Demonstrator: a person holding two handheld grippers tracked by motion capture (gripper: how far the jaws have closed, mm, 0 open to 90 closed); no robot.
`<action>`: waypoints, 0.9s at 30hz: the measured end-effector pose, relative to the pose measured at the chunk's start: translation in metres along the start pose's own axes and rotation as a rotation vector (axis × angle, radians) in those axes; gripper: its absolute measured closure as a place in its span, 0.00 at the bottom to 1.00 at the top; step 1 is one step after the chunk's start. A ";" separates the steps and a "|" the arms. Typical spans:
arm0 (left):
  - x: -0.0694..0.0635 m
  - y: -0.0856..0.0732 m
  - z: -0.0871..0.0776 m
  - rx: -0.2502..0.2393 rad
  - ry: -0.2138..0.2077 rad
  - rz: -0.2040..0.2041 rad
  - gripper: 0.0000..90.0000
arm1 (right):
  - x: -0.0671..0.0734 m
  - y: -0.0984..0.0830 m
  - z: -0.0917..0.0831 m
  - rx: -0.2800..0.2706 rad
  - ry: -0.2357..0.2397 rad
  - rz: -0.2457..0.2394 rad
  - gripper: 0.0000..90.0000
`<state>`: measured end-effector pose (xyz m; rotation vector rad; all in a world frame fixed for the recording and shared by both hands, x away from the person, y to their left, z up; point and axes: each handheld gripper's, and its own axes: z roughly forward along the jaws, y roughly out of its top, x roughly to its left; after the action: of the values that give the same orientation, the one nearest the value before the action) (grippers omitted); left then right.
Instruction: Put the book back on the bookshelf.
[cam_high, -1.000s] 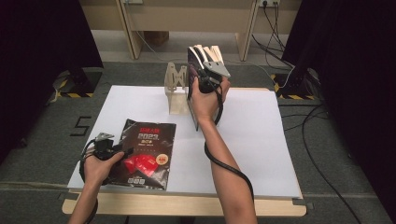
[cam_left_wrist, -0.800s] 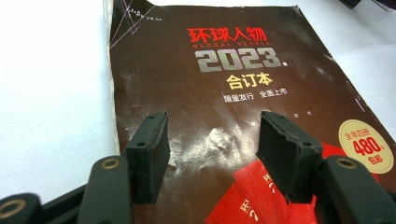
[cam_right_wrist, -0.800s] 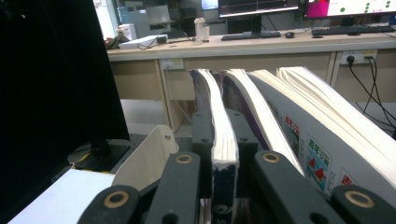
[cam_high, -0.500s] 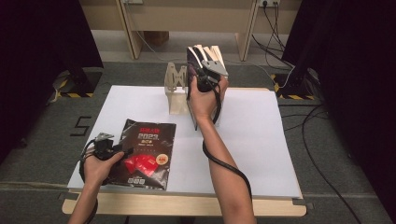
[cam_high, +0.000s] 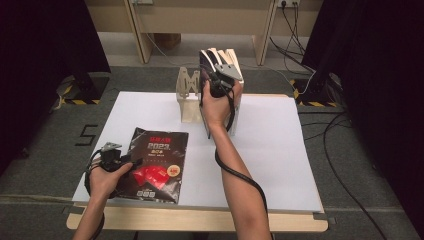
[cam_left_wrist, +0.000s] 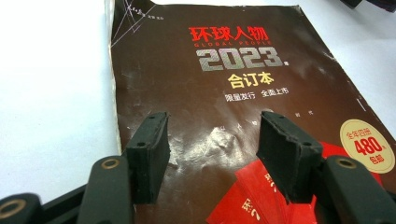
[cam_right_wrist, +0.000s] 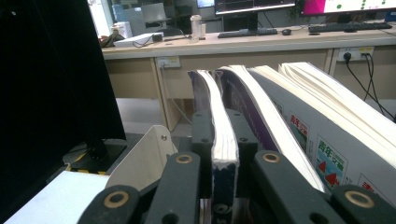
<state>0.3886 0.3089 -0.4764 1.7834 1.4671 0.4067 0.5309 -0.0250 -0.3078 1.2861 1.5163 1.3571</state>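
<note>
right gripper (cam_right_wrist: 219, 158) clamped on upright magazine (cam_right_wrist: 219, 126) in rack (cam_high: 189, 97) | left gripper (cam_left_wrist: 212, 154) open over flat magazine (cam_left_wrist: 224, 116) on table (cam_high: 280, 150) | risk: neighbouring volumes topple if tugged sideways

Bare table (cam_high: 280, 150) right, upright books (cam_high: 227, 65) crowding rack (cam_high: 187, 95) behind

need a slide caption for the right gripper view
Right tool clamps an upright magazine beside other volumes in the rack.
</note>
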 end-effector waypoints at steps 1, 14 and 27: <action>0.000 0.000 0.000 0.002 0.000 0.000 0.47 | 0.000 0.000 0.000 -0.002 -0.001 0.000 0.94; 0.000 0.000 0.000 -0.006 -0.005 0.000 0.47 | 0.002 0.003 0.005 -0.018 -0.015 -0.003 0.94; 0.001 0.000 0.001 0.001 -0.011 0.006 0.47 | 0.005 -0.002 0.009 -0.016 -0.022 -0.025 0.94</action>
<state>0.3893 0.3092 -0.4777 1.7883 1.4551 0.3982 0.5377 -0.0177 -0.3111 1.2646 1.4990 1.3327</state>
